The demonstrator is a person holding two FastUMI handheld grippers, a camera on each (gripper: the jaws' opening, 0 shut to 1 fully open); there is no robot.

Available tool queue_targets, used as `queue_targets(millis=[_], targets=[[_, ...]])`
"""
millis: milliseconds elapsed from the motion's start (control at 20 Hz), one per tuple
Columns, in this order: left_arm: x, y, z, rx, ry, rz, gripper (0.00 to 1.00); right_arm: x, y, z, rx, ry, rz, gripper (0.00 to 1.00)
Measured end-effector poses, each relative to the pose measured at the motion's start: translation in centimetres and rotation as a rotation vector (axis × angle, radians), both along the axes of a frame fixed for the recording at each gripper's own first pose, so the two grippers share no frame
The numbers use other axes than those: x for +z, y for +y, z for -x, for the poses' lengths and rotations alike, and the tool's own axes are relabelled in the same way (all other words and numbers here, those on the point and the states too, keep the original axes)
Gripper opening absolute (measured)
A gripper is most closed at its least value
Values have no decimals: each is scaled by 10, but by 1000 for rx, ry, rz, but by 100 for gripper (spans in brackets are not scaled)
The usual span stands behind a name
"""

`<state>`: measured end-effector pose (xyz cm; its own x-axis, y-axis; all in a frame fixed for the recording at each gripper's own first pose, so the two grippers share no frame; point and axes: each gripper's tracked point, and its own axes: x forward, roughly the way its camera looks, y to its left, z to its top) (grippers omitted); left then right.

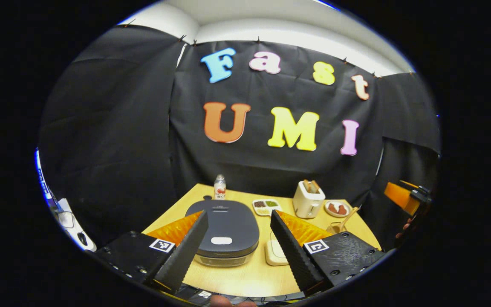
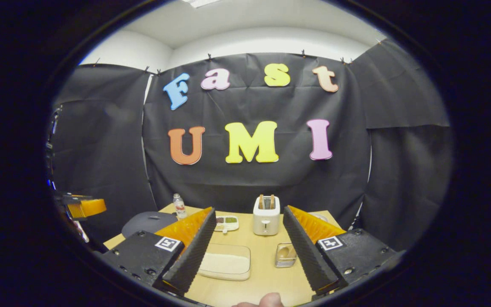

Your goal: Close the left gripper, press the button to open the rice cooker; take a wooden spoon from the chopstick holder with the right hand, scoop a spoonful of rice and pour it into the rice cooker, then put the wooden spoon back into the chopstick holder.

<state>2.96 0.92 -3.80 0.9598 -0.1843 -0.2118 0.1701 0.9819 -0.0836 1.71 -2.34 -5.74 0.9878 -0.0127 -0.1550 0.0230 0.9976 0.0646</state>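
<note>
Ribbed, wedge-shaped fingers of the left gripper (image 1: 237,251) spread wide at lower centre, framing the rounded, closed rice cooker (image 1: 224,232) on the pale wooden worktop (image 1: 245,277). Right gripper (image 2: 247,256) fingers gape too, over a shallow rice tray (image 2: 226,262); beyond, a boxy toaster (image 2: 266,216).

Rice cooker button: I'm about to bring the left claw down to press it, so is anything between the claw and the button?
Nothing visible. In the left gripper view the left claw is open above the closed rice cooker, and the white button on the lid shows uncovered between its fingers.
</note>
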Motion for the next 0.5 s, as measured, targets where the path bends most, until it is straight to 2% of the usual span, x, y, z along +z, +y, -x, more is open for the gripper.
queue_targets(millis=[50, 150, 200, 250, 500], targets=[[10, -5, 10, -30, -29, -3, 95, 5, 4, 12, -10, -6, 5, 96], [29, -14, 29, -82, -81, -17, 94, 16, 12, 33, -35, -18, 21, 100], [36, -17, 38, -100, -105, -20, 94, 18, 17, 43, -45, -16, 25, 96], [40, -20, 44, -117, -121, -18, 94, 18, 22, 52, -53, -11, 22, 100], [52, -35, 69, -158, -163, -6, 94, 22, 35, 84, -72, -15, 23, 100]])
